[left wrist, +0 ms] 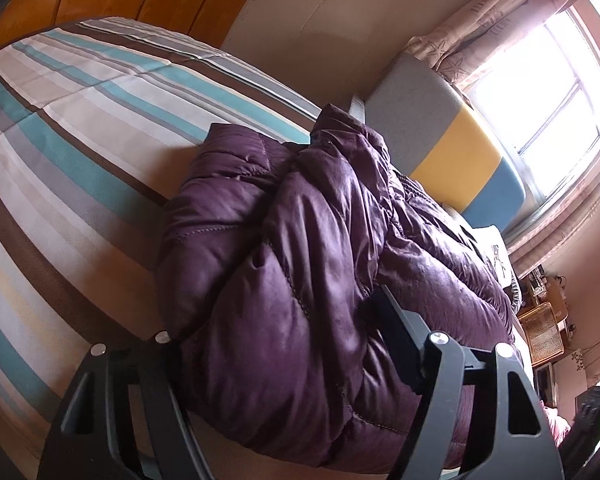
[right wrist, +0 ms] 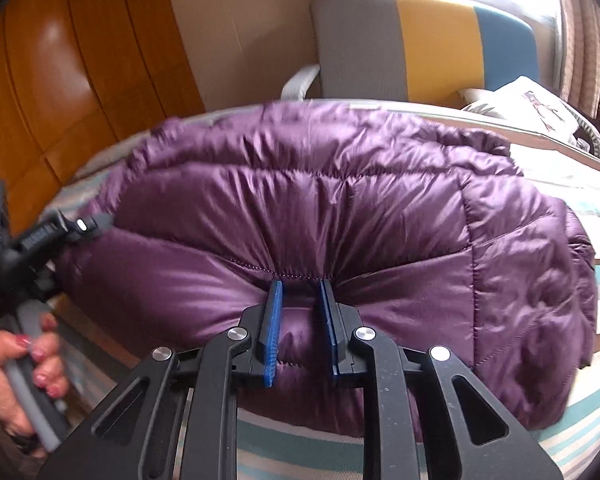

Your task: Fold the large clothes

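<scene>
left wrist: lying bunched on a striped bedspread beside a grey-yellow-blue chair and curtained window, a glossy quilted purple jacket; bulging between the widely spread left gripper.

right wrist: pinching a puffy fold, narrowed right gripper; gripping a handle, a hand.

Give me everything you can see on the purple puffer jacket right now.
The purple puffer jacket is a shiny, quilted down-style garment with stitched channels, lying bunched and partly folded on the striped bedspread. Its near edge bulges between the right gripper fingers, whose blue pads pinch a fold at a seam. The left gripper straddles a thick bundle of it at one end, fingers wide on either side. The view from that end shows a darker seam or zip strip there.
</scene>
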`<control>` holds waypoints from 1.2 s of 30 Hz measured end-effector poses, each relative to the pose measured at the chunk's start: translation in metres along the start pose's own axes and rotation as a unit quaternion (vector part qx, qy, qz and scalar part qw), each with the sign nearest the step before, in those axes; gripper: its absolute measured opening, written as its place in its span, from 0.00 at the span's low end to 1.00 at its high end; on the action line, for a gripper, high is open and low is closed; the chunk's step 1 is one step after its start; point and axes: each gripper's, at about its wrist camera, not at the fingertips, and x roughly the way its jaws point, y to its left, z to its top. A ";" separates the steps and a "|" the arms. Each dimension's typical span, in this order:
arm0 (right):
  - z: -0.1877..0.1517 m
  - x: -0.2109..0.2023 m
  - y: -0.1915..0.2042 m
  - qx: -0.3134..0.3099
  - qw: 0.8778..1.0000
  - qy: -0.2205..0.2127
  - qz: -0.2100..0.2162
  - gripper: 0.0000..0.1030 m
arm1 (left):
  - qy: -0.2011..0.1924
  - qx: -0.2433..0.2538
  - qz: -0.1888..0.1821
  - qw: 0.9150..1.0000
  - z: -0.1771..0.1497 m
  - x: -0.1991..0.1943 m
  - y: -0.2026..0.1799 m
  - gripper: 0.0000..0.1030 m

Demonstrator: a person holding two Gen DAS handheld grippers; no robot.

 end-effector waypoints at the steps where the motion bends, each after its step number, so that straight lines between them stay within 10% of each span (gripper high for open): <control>1: -0.002 0.005 0.002 -0.007 1.000 0.003 -0.005 0.19 | -0.001 -0.002 -0.002 1.000 0.000 0.000 0.001 0.72; 7: -0.007 0.013 0.007 -0.008 1.000 0.008 -0.009 0.19 | -0.012 -0.020 -0.014 1.000 0.001 0.004 -0.001 0.85; 15: -0.007 0.013 0.001 0.009 1.000 0.006 -0.005 0.19 | -0.029 -0.063 -0.029 0.997 0.012 -0.009 0.001 0.32; 23: -0.004 0.012 -0.003 0.029 0.999 0.013 0.005 0.19 | -0.109 0.066 -0.073 0.989 0.021 -0.061 -0.071 0.24; 31: 0.007 0.012 -0.016 0.056 0.998 0.019 0.024 0.19 | -0.144 0.204 -0.102 0.963 0.011 -0.088 -0.139 0.23; 36: 0.010 -0.027 -0.045 0.106 0.993 -0.055 0.023 0.19 | -0.157 0.245 -0.089 0.953 0.008 -0.093 -0.157 0.23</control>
